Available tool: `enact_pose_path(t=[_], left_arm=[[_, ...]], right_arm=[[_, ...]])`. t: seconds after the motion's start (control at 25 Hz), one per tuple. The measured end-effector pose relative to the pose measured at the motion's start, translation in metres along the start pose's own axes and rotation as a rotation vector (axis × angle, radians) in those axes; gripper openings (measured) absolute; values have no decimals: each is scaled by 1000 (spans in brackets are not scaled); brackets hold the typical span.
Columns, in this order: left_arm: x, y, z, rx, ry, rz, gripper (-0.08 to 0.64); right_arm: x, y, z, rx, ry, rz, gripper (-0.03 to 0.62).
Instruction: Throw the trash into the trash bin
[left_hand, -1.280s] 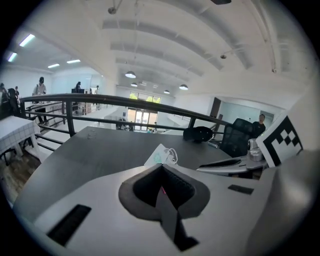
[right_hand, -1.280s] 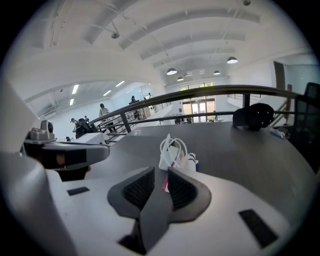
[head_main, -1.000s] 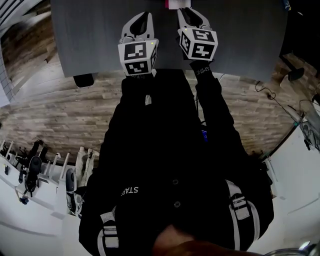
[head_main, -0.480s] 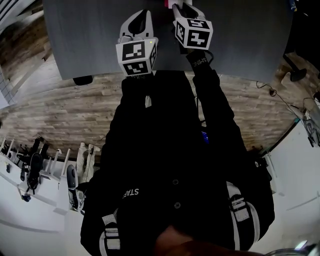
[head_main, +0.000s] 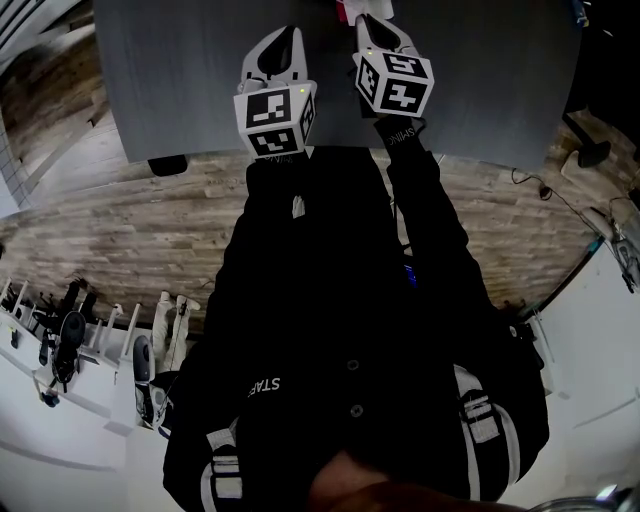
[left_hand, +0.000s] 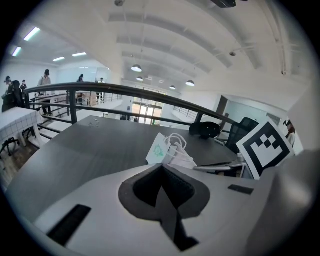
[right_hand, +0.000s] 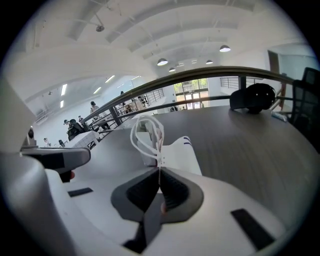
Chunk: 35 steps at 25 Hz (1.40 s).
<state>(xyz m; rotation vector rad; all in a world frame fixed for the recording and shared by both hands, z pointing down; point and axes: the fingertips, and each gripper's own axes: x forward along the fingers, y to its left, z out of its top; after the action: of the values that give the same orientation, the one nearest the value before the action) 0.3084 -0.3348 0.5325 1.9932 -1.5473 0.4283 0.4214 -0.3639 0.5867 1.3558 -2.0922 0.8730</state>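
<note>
Grey table (head_main: 170, 90), wood floor (head_main: 120, 225) – R gripper (right_hand: 159, 170) nips mask (right_hand: 181, 152)

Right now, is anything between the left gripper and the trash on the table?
Nothing visible: only bare table lies between the left gripper, jaws shut and empty, and the white trash. The right gripper has its jaws shut on that trash. No bin is in view.
</note>
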Motion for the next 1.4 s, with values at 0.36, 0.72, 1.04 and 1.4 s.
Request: enact_pose_path(t=[0.36, 0.72, 1.04, 1.4], left_arm=[[-16, -3, 10, -5, -32, 11, 0], [-33, -11, 31, -12, -80, 19, 0], [-57, -17, 61, -20, -153, 36, 0], [-85, -9, 84, -29, -220, 74, 0]], right_arm=[[-35, 4, 19, 10, -71, -12, 18], [-72, 11, 48, 0, -139, -23, 18], [-115, 20, 75, -14, -199, -27, 18], [-144, 46, 102, -62, -270, 12, 18]])
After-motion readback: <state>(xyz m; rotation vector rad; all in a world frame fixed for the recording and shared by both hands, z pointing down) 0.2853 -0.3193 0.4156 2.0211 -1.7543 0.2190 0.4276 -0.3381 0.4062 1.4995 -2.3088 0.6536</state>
